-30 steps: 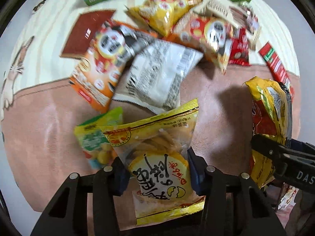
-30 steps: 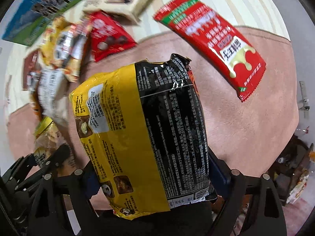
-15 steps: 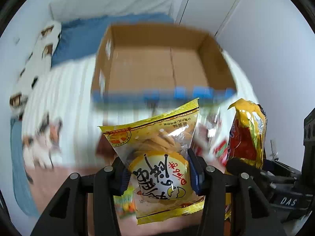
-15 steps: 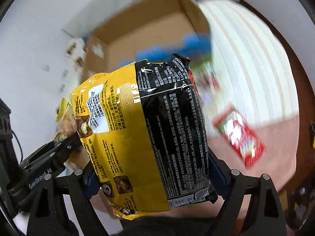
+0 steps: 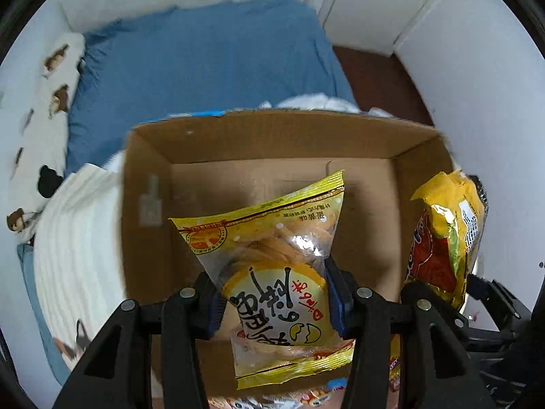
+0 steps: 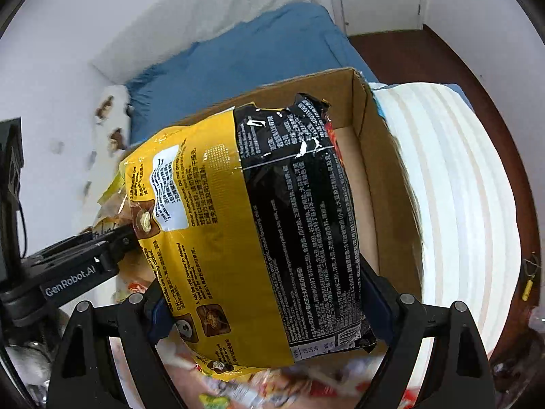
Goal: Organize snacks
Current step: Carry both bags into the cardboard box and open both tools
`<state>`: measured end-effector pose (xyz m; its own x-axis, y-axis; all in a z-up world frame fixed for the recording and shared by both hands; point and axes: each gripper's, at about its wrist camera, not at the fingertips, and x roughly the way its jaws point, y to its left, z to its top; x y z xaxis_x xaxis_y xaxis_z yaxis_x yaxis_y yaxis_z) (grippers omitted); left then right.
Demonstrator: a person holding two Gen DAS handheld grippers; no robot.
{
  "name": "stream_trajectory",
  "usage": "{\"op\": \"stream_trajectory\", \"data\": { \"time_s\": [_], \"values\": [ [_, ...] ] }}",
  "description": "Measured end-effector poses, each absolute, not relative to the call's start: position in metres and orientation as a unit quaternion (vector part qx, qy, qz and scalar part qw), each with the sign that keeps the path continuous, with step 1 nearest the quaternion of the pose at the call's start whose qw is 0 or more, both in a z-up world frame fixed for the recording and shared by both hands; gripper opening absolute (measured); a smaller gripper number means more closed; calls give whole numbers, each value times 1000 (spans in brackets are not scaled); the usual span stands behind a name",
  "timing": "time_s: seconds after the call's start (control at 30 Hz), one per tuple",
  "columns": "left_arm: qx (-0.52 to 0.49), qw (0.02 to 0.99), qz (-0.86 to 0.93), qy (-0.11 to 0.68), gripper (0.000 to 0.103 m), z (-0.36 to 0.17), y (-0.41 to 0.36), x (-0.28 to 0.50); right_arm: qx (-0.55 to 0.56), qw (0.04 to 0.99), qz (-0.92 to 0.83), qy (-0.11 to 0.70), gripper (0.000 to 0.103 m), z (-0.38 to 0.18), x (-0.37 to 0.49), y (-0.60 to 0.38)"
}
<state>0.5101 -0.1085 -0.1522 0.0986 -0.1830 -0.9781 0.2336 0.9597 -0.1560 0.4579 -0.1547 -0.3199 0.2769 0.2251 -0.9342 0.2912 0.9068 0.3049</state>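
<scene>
Left gripper (image 5: 274, 301) clamps a glossy yellow biscuit bag (image 5: 272, 259), long axis pointing away toward the cardboard box (image 5: 238, 143). Right gripper (image 6: 265, 301) clamps a crinkly yellow-black noodle pack (image 6: 252, 225), likewise lengthwise toward it

White walls (image 5: 477, 85), a bed with blue sheet (image 5: 204, 68) against the far wall, white cartoon-print bedding (image 5: 44, 109) at its left edge, cream striped blanket (image 6: 460, 187), dark wood floor (image 6: 408, 47) at right.

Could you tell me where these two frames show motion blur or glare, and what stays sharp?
Left wrist view: the cardboard box edges smear, while the held yellow snack bag is sharp. Right wrist view: glare streaks on the noodle packet; the snacks below it are blurred.
</scene>
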Motion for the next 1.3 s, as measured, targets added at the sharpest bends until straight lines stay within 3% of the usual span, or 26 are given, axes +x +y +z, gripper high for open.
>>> {"op": "stream_trajectory", "data": {
  "time_s": [0.23,0.5,0.57,0.63,0.67,1.0,1.3],
  "values": [
    [41,695,-138,705,46,-218,-119,549,189,740,-37,645,91,-385,522,-146],
    [34,668,-135,731,48,-245,-124,567,186,701,-30,687,92,-447,568,-138],
    [34,670,-133,729,58,-249,-127,570,178,696,-33,694,94,-459,581,-138],
    [37,673,-139,726,90,-247,-131,569,164,709,-31,685,98,-457,582,-133],
    [38,675,-138,724,92,-246,-131,568,157,713,-27,683,99,-456,585,-131],
    [5,711,-130,691,93,-207,-122,543,171,734,-21,657,100,-436,570,-132],
    [4,780,-113,615,93,-144,-97,475,146,786,-34,600,100,-375,490,-109]
  ]
}}
